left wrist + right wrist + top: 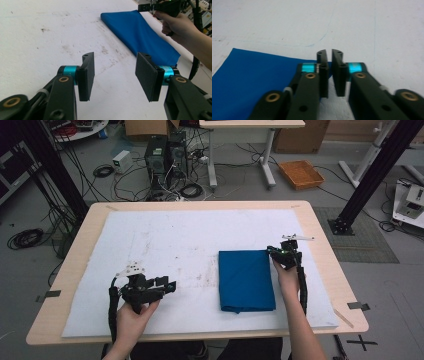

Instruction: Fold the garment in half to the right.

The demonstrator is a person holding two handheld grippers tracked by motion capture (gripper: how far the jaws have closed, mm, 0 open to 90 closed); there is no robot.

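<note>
A folded blue cloth (246,280) lies flat on the right half of the white sheet. My right gripper (274,251) sits at the cloth's far right corner. In the right gripper view its jaws (329,72) stand almost together with a thin slit, right at the edge of the blue cloth (249,82); I see no cloth between them. My left gripper (169,285) hovers over bare sheet left of the cloth, pointing toward it. Its jaws stand wide open and empty (113,76), with the cloth (140,35) and the other hand (180,25) beyond.
A white sheet (165,240) covers most of the wooden table (75,255) and carries faint stains near its middle. Beyond the far edge, computer towers (162,155), cables and an orange basket (301,174) stand on the floor. A black frame post (372,175) rises at the right.
</note>
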